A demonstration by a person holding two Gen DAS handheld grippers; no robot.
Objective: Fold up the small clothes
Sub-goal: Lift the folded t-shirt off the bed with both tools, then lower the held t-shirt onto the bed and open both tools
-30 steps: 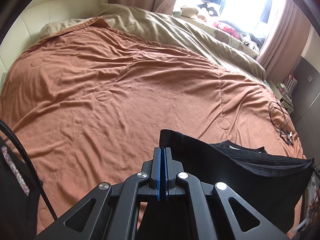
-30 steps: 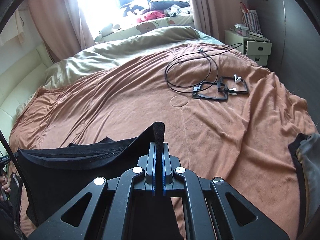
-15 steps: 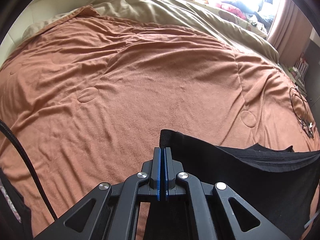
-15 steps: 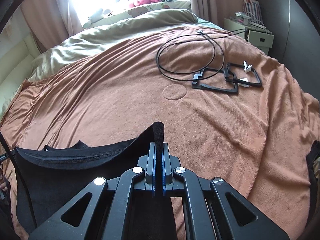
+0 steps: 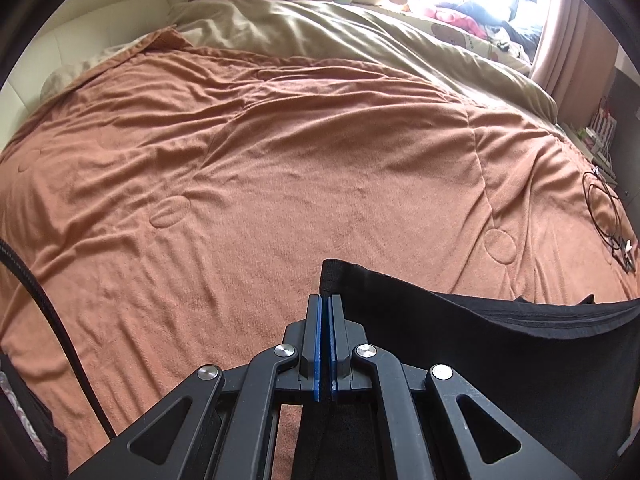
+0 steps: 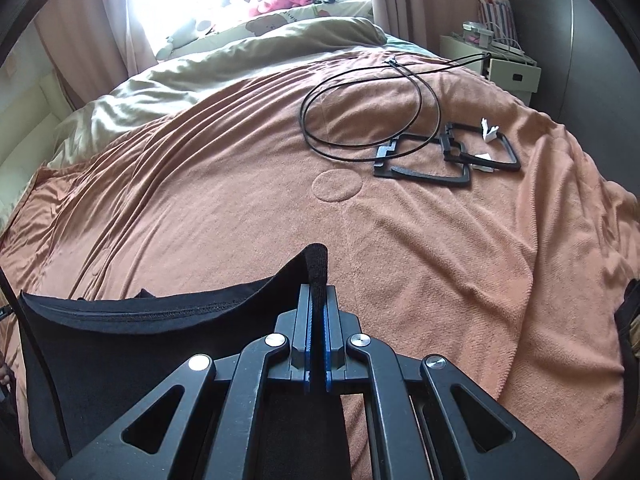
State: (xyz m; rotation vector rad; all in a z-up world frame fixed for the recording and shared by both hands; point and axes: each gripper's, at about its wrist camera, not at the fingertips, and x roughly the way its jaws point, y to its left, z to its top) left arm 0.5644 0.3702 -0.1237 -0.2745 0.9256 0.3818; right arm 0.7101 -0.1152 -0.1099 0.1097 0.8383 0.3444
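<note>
A small black garment (image 5: pixel 500 344) hangs stretched between my two grippers above the orange bed cover (image 5: pixel 280 160). My left gripper (image 5: pixel 325 304) is shut on the garment's left top corner, which sticks up past the blue pads. In the right wrist view the same garment (image 6: pixel 140 340) spreads to the left. My right gripper (image 6: pixel 316 292) is shut on its right top corner. The stitched top edge sags slightly between the two grips. The lower part of the garment is hidden behind the gripper bodies.
A beige duvet (image 5: pixel 360 36) lies at the far side of the bed. A looped black cable (image 6: pixel 360 112) and black frames (image 6: pixel 444 156) lie on the cover to the right. A white nightstand (image 6: pixel 504 68) stands beyond the bed. Soft toys (image 6: pixel 280 0) sit by the window.
Both grippers have moved forward and lower over the bed with the garment still held. The cover and the cable look closer and larger now.
</note>
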